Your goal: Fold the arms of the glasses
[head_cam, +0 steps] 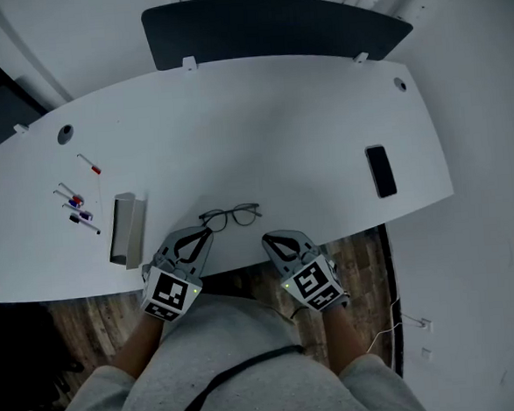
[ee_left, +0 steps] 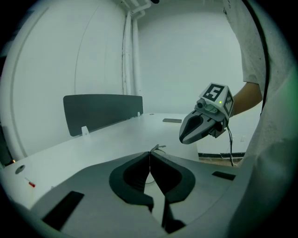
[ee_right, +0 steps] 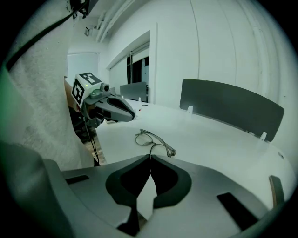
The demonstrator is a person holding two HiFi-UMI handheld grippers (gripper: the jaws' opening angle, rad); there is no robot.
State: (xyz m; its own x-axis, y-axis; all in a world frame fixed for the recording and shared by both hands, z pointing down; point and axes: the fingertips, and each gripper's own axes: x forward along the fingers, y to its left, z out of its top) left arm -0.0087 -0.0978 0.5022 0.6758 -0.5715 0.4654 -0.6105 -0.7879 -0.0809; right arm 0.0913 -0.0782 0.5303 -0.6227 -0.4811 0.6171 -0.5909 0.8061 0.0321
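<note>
White tabletop [head_cam: 304, 127] fills most of the head view, curved, with a dark divider panel [head_cam: 271, 28] standing along its far edge. The left gripper [head_cam: 203, 235] and the right gripper [head_cam: 267, 238] hang at the near edge, just in front of the person's body, pointing forward and down at the table. Each gripper's own view shows its two jaws pressed together tip to tip with nothing between them, so both tongs are closed and empty. An open grey case [head_cam: 125, 229] lies to the left, a dark phone [head_cam: 380, 170] well off to the right, and the glasses [head_cam: 231, 217] rest on the table near its front edge, between the two gripper tips and just beyond them, touched by neither. No arm sticks out from the frame toward the person, and in the right gripper view an arm appears to lie along the back of the lenses, so the folding looks done, though the second arm is too thin to make out for certain. Little seems left beyond perhaps confirming that arm. A few pens [head_cam: 80, 208] lie at the far left.
</note>
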